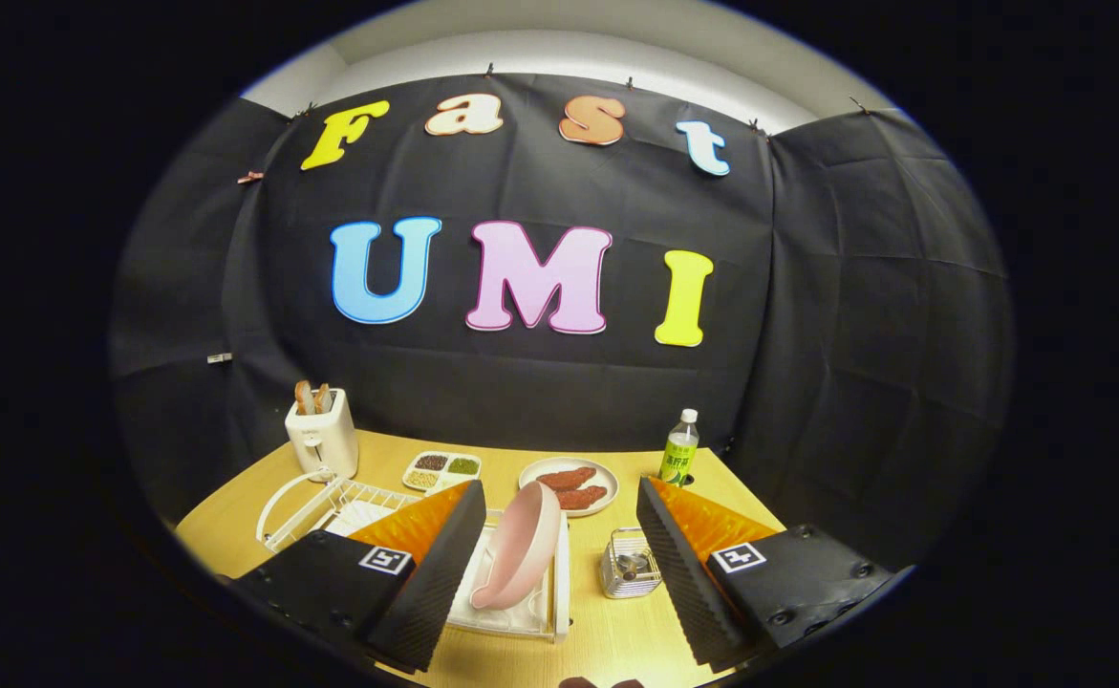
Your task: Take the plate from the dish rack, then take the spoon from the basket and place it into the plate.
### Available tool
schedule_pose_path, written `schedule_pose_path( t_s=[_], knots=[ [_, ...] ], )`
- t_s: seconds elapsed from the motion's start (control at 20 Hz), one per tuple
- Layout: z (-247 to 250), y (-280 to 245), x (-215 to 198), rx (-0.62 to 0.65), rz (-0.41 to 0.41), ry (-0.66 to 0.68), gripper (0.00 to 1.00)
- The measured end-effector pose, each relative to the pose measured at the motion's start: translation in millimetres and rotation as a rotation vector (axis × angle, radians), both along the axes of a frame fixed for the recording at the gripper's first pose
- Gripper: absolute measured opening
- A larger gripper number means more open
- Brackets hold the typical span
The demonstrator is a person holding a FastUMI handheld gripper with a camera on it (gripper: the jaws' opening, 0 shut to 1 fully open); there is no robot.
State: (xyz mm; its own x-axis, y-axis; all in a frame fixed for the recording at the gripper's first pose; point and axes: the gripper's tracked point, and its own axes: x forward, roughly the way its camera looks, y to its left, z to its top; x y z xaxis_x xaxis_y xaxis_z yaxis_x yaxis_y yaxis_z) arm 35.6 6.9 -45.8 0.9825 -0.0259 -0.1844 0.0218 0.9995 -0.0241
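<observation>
Gripper [559, 564]: lower centre of frame, fingers spread wide apart, clamped on nothing.
Plate [518, 547]: pink, standing on edge and tilted in the rack, between the 2 fingers, nearer the left one.
Rack [330, 506]: white wire, lower left, partly hidden behind the left finger.
Basket [630, 564]: small metal mesh, right of the plate, just beside the right finger.
Spoon: cannot tell; contents of basket too small.
Dish [569, 485]: beyond the plate, 2 reddish pieces on it.
Toaster [322, 438]: left, bread in slots.
Tray [441, 469]: 4 compartments, between toaster and dish.
Bottle [680, 447]: right of dish.
Table [607, 640]: wooden, under everything.
</observation>
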Motion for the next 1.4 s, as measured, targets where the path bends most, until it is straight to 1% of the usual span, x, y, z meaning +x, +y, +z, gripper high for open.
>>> schedule_pose_path(
  t_s=[0.15, 0.35, 0.45, 0.6, 0.75, 0.85, 0.9, 0.95, 1.0, 1.05, 1.15, 1.3, 1.4],
  knots=[
    [-24, 7, 17, -0.006, 0.025, 0.125, 0.98],
    [-53, 5, 43, -0.045, 0.009, 0.263, 0.97],
    [-66, 0, 56, -0.055, -0.02, 0.311, 0.96],
    [-98, -9, 68, -0.074, -0.063, 0.434, 0.96],
    [-122, -10, 79, -0.039, -0.102, 0.511, 0.95],
    [-128, -11, 87, -0.003, -0.128, 0.534, 0.94],
    [-132, -11, 91, 0.02, -0.139, 0.543, 0.86],
    [-136, -12, 94, 0.041, -0.151, 0.558, 0.81],
    [-141, -10, 95, 0.065, -0.157, 0.578, 0.76],
    [-145, -7, 97, 0.086, -0.159, 0.595, 0.74],
    [-152, -3, 100, 0.116, -0.16, 0.616, 0.64],
    [-161, 0, 93, 0.107, -0.173, 0.667, 0.38],
    [-160, 2, 96, 0.081, -0.177, 0.642, 0.3]
  ],
)
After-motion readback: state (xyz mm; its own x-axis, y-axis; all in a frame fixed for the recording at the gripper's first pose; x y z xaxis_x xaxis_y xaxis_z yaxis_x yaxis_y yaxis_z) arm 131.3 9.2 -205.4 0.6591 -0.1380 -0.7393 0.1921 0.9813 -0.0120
